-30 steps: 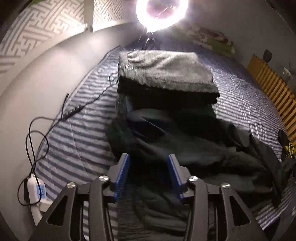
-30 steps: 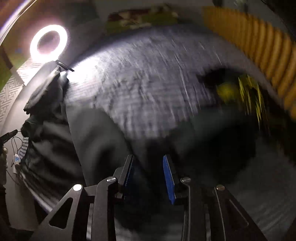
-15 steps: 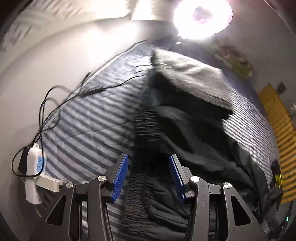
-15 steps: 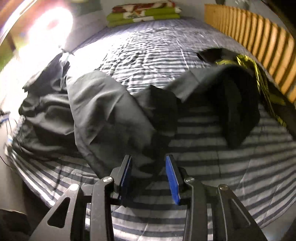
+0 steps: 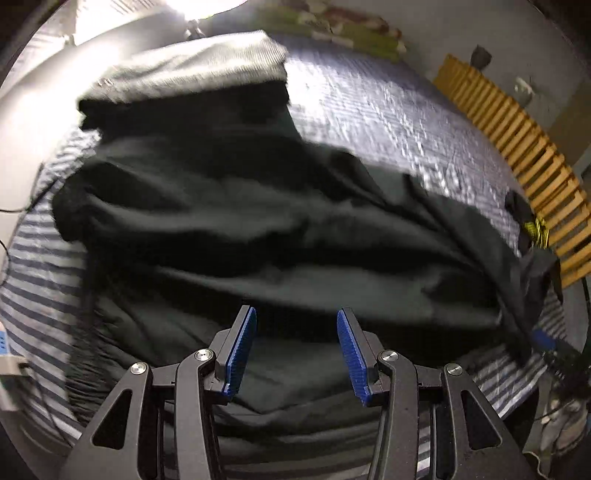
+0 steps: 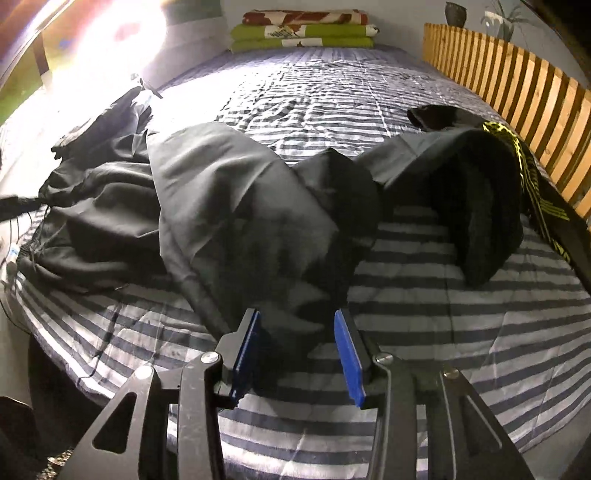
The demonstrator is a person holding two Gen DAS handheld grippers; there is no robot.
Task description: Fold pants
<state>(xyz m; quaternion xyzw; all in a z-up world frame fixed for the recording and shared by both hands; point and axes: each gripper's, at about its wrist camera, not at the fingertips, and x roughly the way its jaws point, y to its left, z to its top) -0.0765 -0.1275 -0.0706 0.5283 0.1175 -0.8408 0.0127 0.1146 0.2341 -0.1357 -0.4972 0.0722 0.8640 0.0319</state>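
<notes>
Dark, crumpled pants [image 5: 295, 229] lie across the striped bed sheet [image 6: 443, 332]. My left gripper [image 5: 296, 311] hovers open over their wrinkled middle, and no cloth is pinched between its blue pads. In the right wrist view one pant leg [image 6: 236, 221] runs down to my right gripper [image 6: 296, 314]. Its jaws are opening. The leg's end lies loosely between them, with a gap on the right pad's side.
A folded grey garment [image 5: 192, 70] sits on a dark stack at the far end. A black garment with yellow print [image 6: 487, 206] lies by the wooden slat rail [image 6: 517, 74]. Folded blankets [image 6: 303, 29] rest at the head. A power strip [image 5: 5, 354] lies at the left edge.
The left gripper has swung over the pants, so the cable and power strip slid to the frame's left edge. The right gripper's jaws widened and it sank toward the sheet.
</notes>
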